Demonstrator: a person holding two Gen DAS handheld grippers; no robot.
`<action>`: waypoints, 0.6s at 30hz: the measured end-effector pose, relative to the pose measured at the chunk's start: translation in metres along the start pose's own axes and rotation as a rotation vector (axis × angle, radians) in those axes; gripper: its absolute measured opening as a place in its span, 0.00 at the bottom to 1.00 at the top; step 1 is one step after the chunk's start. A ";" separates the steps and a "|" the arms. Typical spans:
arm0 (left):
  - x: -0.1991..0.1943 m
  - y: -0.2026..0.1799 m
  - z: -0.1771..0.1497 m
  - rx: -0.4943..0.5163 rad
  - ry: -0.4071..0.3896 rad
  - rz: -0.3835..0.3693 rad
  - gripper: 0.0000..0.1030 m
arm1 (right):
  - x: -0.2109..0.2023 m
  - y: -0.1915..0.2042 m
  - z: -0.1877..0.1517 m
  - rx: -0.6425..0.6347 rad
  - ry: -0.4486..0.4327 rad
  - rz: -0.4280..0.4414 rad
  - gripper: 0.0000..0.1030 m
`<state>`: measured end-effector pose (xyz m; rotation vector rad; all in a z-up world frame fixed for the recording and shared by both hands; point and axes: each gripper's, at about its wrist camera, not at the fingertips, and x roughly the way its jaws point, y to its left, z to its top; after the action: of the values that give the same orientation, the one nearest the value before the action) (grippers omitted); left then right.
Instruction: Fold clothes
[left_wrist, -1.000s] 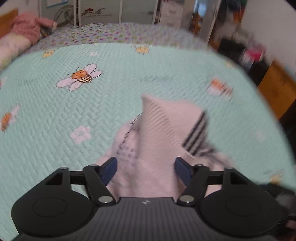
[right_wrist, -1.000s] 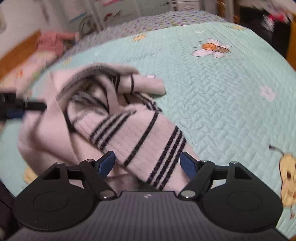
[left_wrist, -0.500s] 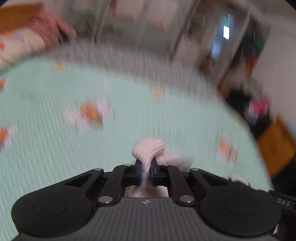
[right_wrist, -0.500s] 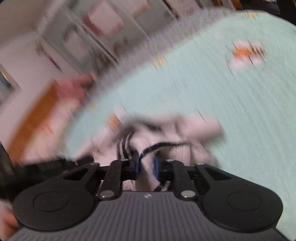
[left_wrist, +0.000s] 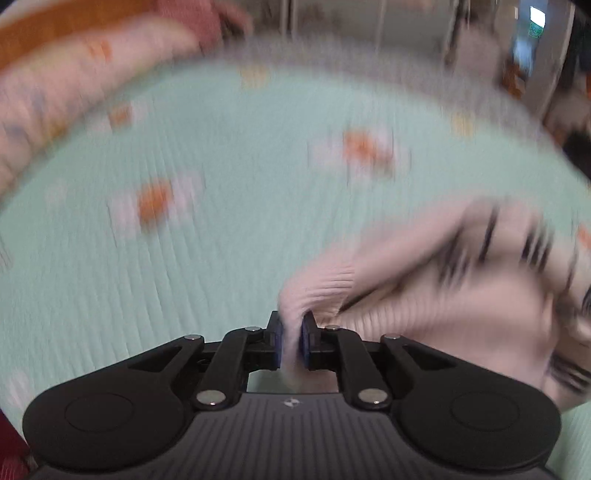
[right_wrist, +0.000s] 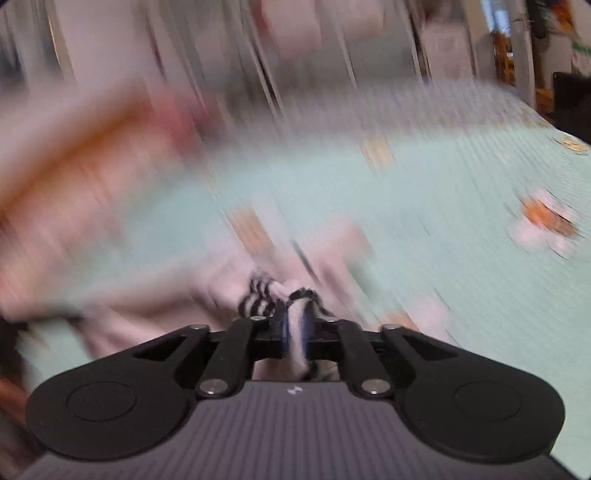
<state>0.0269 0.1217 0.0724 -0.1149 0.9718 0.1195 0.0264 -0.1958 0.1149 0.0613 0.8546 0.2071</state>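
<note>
Both views are smeared by motion blur, so only the near things read clearly. In the left wrist view the left gripper (left_wrist: 291, 341) has its two blue pads clamped on a bunched fold of a pale pink ribbed sweater (left_wrist: 436, 295) with dark stripes; the jaws are easing open slightly, yet the cloth is pinched between them. The rest of the sweater trails off to the right of the gripper, above a mint green quilted bedspread (left_wrist: 207, 266) printed with orange and white shapes. A long pinkish pillow (left_wrist: 70, 96) lies along the far left edge of the bed. In the right wrist view the right gripper (right_wrist: 294, 338) grips a striped black and white edge of the same sweater (right_wrist: 266, 299), jaws also opening a little with the fabric between the pads. More of the garment spreads to the left of it over the bedspread (right_wrist: 461, 280).
</note>
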 end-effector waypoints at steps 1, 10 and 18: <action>0.002 0.003 -0.011 -0.005 0.017 -0.015 0.16 | 0.011 0.006 -0.011 -0.047 0.053 -0.052 0.17; -0.074 0.009 -0.025 -0.185 -0.119 0.094 0.65 | -0.034 0.056 -0.026 -0.111 0.040 -0.089 0.73; -0.122 -0.054 -0.026 0.041 -0.067 -0.055 0.72 | -0.047 0.091 -0.023 -0.166 0.069 -0.093 0.74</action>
<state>-0.0548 0.0587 0.1613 -0.0996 0.9029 0.0524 -0.0348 -0.1172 0.1474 -0.1416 0.9037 0.1927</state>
